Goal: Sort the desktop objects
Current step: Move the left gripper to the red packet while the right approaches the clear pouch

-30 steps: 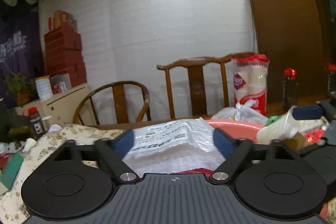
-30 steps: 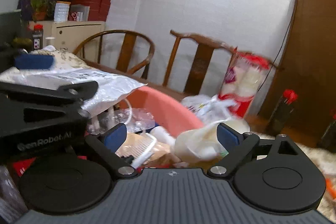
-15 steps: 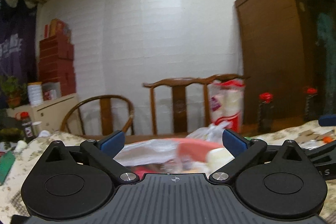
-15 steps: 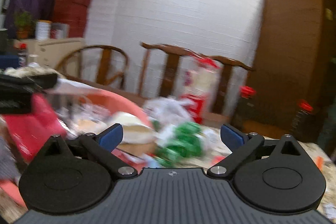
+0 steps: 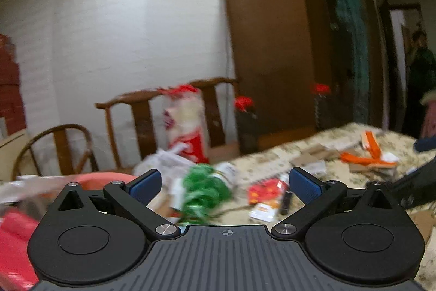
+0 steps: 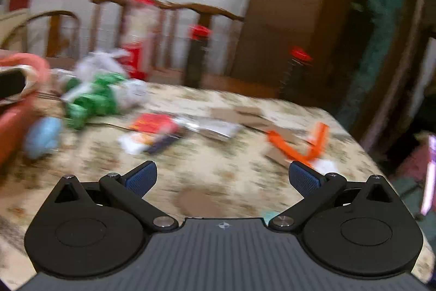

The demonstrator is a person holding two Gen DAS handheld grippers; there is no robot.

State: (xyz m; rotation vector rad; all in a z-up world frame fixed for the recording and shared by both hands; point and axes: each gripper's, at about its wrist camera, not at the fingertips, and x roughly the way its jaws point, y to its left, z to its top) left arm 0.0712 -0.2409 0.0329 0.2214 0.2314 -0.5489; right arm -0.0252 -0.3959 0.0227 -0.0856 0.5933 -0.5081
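Both grippers, left gripper [image 5: 225, 184] and right gripper [image 6: 221, 178], have just been opening and hold nothing. They face loose clutter on the tablecloth [image 6: 218, 162], probably to choose the next object.

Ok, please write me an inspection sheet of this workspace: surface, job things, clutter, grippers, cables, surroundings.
Surface: table under a floral cloth, mostly bare in front of the right gripper.
Job's things: pink basin at left; green packet; red packet; orange strips; dark stick-shaped item.
Clutter: cardboard pieces; white plastic bag; two dark bottles with red caps.
Grippers: left gripper and right gripper, jaws wide after just opening, nothing between them.
Cables: nothing seen.
Surroundings: wooden chairs, white brick wall, brown wardrobe; pictures blurred.
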